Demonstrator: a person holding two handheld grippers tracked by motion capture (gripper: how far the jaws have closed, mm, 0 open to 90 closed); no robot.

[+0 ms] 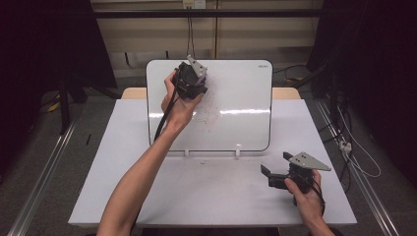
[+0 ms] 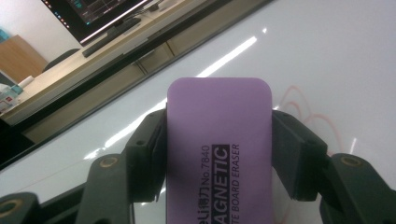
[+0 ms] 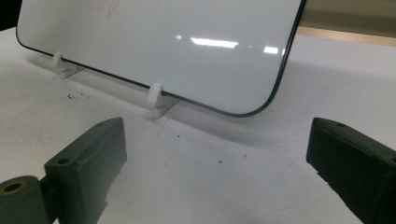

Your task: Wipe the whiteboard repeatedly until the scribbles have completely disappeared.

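Left tongs (image 1: 196, 86) press purple eraser (image 1: 200, 91) against whiteboard (image 1: 236, 98).

Whiteboard (image 1: 236, 123) stands at the table's (image 1: 206, 196) rear, eraser (image 2: 219, 140) against it

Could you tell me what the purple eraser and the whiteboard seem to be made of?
The eraser, clamped in the left gripper, looks like matte moulded plastic or dense foam: an even purple face, rounded corners, crisp black print. The whiteboard looks like a glossy coated panel, perhaps steel or melamine: it mirrors ceiling lights sharply and has a thin dark rim.
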